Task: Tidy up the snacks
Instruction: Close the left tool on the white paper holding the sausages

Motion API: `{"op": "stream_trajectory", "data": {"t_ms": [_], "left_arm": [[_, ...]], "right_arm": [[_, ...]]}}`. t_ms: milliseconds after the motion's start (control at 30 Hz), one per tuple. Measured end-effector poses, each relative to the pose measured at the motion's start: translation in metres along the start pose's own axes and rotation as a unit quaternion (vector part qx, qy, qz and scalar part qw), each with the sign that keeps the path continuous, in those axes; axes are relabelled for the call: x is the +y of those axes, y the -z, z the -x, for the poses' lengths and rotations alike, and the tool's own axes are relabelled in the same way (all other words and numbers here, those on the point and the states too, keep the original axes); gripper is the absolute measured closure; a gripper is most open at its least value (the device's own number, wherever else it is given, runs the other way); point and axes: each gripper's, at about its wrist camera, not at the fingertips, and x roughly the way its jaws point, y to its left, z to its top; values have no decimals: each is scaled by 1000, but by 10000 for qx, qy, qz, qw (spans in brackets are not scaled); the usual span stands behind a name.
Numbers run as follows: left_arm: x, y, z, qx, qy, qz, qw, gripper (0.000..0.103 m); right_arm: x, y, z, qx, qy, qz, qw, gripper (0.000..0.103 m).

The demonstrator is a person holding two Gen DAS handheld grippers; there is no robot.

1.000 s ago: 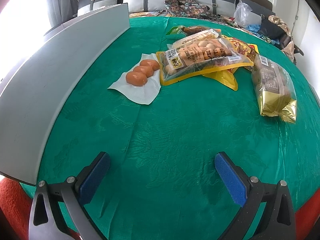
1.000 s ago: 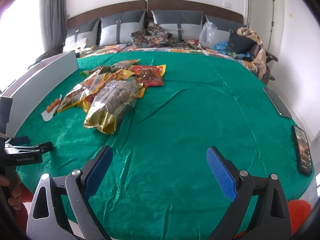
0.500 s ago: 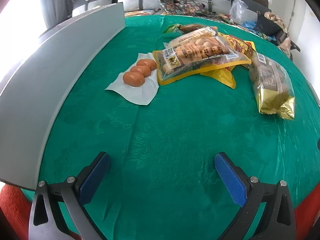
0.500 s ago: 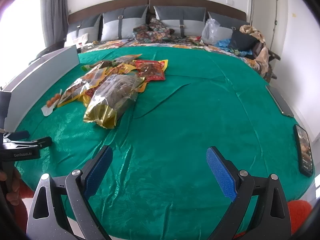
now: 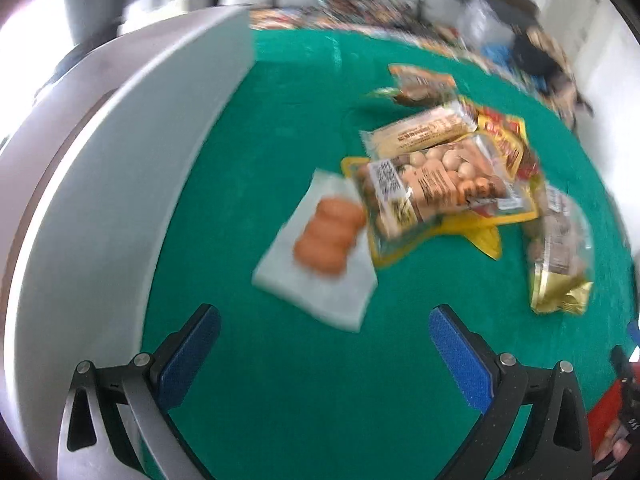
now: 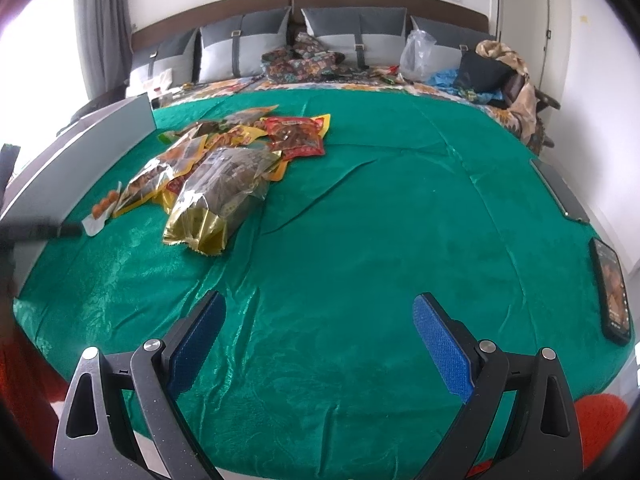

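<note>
A clear packet of orange-brown sausages (image 5: pixel 328 236) lies on the green cloth, just ahead of my open, empty left gripper (image 5: pixel 324 344). Behind it is a pile of snack bags: a yellow-edged bag of round pieces (image 5: pixel 436 188), a pale bar pack (image 5: pixel 420 132) and a gold-ended bag (image 5: pixel 560 248). The left wrist view is blurred. In the right wrist view the sausage packet (image 6: pixel 102 210), the gold bag (image 6: pixel 218 200) and a red bag (image 6: pixel 298 136) lie far left of my open, empty right gripper (image 6: pixel 316 340), which hovers over bare cloth.
A long grey box wall (image 5: pixel 100 200) runs along the left side of the cloth; it also shows in the right wrist view (image 6: pixel 80 152). Two phones (image 6: pixel 612 292) lie at the right edge. Pillows and clutter sit on the bed behind.
My left gripper has moved forward toward the sausage packet, which now lies just ahead of the fingers. The right gripper has hardly moved.
</note>
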Motion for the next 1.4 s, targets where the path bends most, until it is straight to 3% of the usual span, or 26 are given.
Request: {"op": "stream_trajectory", "data": {"t_ms": [133, 200, 233, 267, 367, 500, 633, 1000, 1067, 1100, 1133, 1367, 1400], "left_arm": [[-6, -33, -29, 326, -270, -865, 9954, 5], [-2, -38, -42, 579, -20, -914, 9941, 19], [1, -38, -39, 504, 168, -843, 9950, 35], [2, -37, -35, 421, 178, -860, 9952, 41], [2, -24, -29, 537, 149, -778, 9954, 42], [-5, 17, -11, 582, 114, -766, 9953, 42], [-4, 45, 5, 470, 161, -441, 9978, 42], [7, 51, 30, -108, 600, 202, 9979, 43], [13, 51, 34, -171, 722, 302, 9968, 60], [16, 51, 34, -160, 829, 371, 9957, 82], [18, 50, 34, -136, 914, 480, 9946, 85], [25, 55, 33, -190, 1140, 564, 9917, 85], [27, 55, 34, -193, 1213, 530, 9910, 78]], "right_arm": [[0, 0, 1, -34, 14, -7, 10000, 6], [-1, 0, 3, -39, 25, -12, 10000, 6], [-1, 0, 3, -37, 30, -14, 10000, 6], [-1, 0, 3, -34, 37, -20, 10000, 6], [-3, -1, 3, -18, 44, -72, 10000, 6], [-6, -1, 0, 24, 17, -156, 9999, 6], [-7, 0, -3, 99, -49, -214, 9997, 6], [-18, 10, -12, 614, -668, -712, 9933, 6], [-21, 10, -12, 681, -699, -856, 9915, 6], [-21, 9, -12, 698, -727, -921, 9906, 6], [-22, 7, -11, 714, -776, -1012, 9893, 6], [-15, -14, -13, 727, -884, -1183, 9864, 6], [-14, -14, -14, 715, -864, -1189, 9866, 6]]}}
